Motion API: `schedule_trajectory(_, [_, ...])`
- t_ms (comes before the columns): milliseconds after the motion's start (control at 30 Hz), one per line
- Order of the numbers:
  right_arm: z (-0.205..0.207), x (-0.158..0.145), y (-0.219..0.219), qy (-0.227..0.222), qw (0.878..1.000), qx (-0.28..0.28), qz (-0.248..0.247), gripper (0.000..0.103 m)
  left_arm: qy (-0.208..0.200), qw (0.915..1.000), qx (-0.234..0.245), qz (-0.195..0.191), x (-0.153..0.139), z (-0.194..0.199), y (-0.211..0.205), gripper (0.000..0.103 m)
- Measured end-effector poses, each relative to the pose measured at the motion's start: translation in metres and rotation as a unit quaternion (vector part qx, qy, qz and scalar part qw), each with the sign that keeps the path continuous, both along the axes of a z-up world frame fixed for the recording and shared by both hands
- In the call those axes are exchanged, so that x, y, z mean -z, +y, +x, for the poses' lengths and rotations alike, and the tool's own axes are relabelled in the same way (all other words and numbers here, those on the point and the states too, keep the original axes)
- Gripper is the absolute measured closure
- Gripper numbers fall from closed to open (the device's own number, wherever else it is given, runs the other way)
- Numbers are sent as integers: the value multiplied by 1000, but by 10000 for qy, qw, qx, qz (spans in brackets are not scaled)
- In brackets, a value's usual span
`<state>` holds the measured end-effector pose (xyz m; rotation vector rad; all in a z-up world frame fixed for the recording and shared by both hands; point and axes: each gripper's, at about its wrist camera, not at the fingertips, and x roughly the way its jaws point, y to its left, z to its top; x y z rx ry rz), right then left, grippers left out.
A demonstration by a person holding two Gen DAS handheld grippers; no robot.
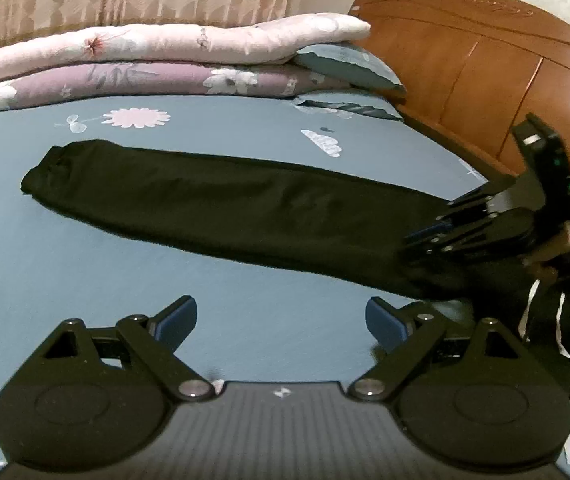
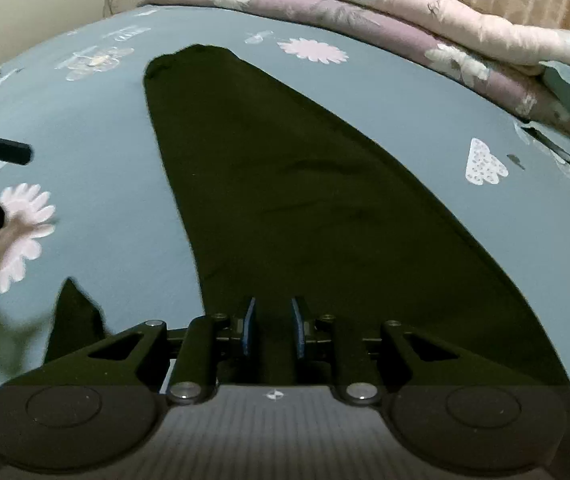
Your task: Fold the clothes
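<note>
Lying lengthwise on the blue flowered bed, the black trousers are stretched flat, their far hem clear of the folded quilts. The left hand-held gripper is held wide over bare sheet. The right hand-held gripper is narrowed over the near waist end; whether cloth is pinched cannot be told.

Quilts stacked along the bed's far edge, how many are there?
2: a pink quilt on top and a purple quilt beneath it; more may be hidden underneath.
</note>
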<state>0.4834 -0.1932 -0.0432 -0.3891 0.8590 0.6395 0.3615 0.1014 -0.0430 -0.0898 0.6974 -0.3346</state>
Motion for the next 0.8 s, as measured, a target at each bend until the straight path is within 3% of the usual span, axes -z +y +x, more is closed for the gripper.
schedule_trajectory(67, [9, 16, 8, 172, 9996, 50, -220, 71, 61, 10000, -47, 8, 2, 3, 2, 12])
schedule_trajectory(133, [10, 20, 12, 174, 9994, -10, -301, 71, 141, 9998, -149, 29, 4, 5, 6, 12])
schedule_trajectory(300, [19, -21, 19, -102, 9995, -254, -183, 71, 260, 9990, -360, -73, 9, 9, 20, 12])
schedule_trajectory(500, [67, -60, 58, -435, 9976, -543, 65, 71, 133, 9980, -598, -150, 7, 9, 47, 12])
schedule_trajectory(633, [121, -68, 100, -456, 9965, -670, 180, 69, -137, 9937, -862, -698, 9, 20, 75, 11])
schedule_trajectory(800, [172, -63, 154, -395, 9945, -900, 359, 66, 617, 9858, -622, -1434, 13, 51, 104, 12])
